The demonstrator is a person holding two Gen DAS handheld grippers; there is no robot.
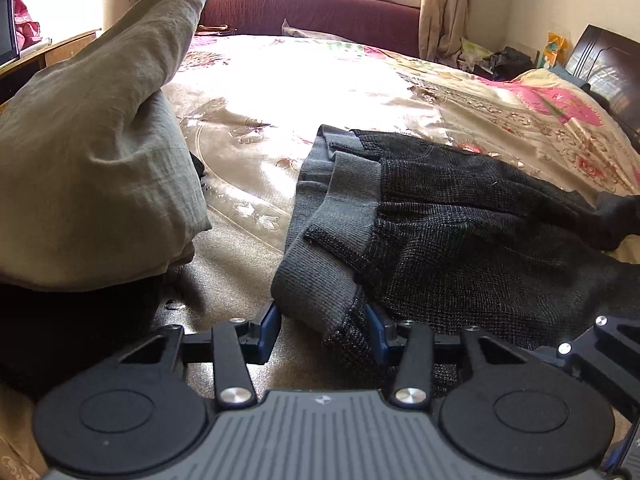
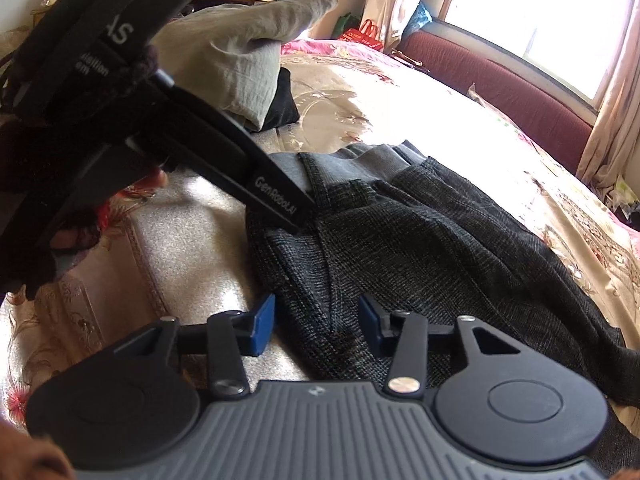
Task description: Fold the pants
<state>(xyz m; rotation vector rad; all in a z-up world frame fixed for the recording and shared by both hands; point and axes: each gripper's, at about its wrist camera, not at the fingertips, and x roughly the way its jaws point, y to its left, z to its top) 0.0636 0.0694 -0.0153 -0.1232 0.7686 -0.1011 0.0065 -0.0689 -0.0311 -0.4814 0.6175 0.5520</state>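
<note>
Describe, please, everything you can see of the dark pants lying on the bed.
The pants are a dark charcoal, finely checked woven fabric with a wide grey ribbed waistband that is folded over and rumpled. They lie crumpled, not yet folded, on the floral bedspread, legs trailing away to the right. The left gripper straddles the waistband's near end, its blue pads beside the cloth; the right gripper straddles a ridge of the dark fabric, pads apart.

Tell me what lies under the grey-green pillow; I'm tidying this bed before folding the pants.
A black fabric item sticks out beneath the grey-green pillow, resting on the bedspread. How far it runs underneath, and anything else there, is covered by the pillow.
</note>
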